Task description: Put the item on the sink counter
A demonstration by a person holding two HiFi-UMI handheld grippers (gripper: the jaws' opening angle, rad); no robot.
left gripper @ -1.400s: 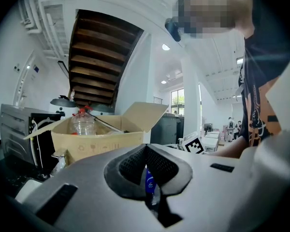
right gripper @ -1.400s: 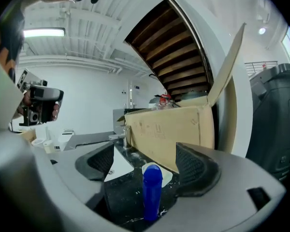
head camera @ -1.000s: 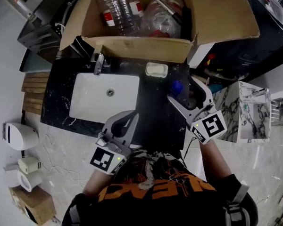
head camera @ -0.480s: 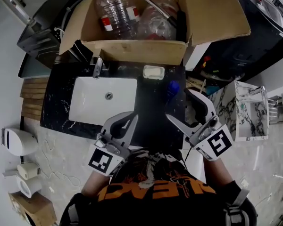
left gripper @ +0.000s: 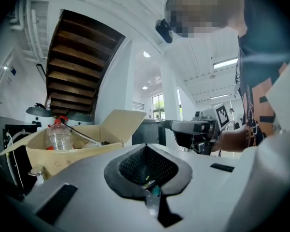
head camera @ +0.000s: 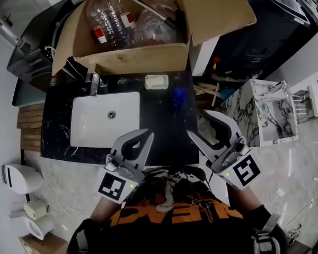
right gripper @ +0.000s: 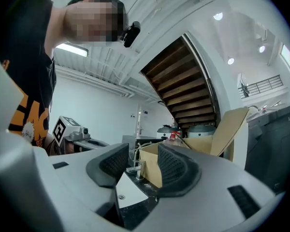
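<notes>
A small blue item (head camera: 179,97) stands on the black marble sink counter (head camera: 164,128), to the right of the white basin (head camera: 103,118) and just in front of a white soap dish (head camera: 156,81). My right gripper (head camera: 201,125) hovers near the counter's front right corner, apart from the blue item. Its jaws have just been closing but still stand open, with nothing between them (right gripper: 144,161). My left gripper (head camera: 140,137) is held over the counter's front edge, with its pads together and nothing in them (left gripper: 145,146).
An open cardboard box (head camera: 132,57) with plastic bottles sits behind the basin, over the faucet (head camera: 94,82). A marble-patterned stand (head camera: 265,115) is to the right of the counter. Wooden steps (head camera: 29,126) lie to the left.
Both grippers have drawn back toward the person. The right one has left the blue item standing on the counter, and its jaws are narrower than before.
</notes>
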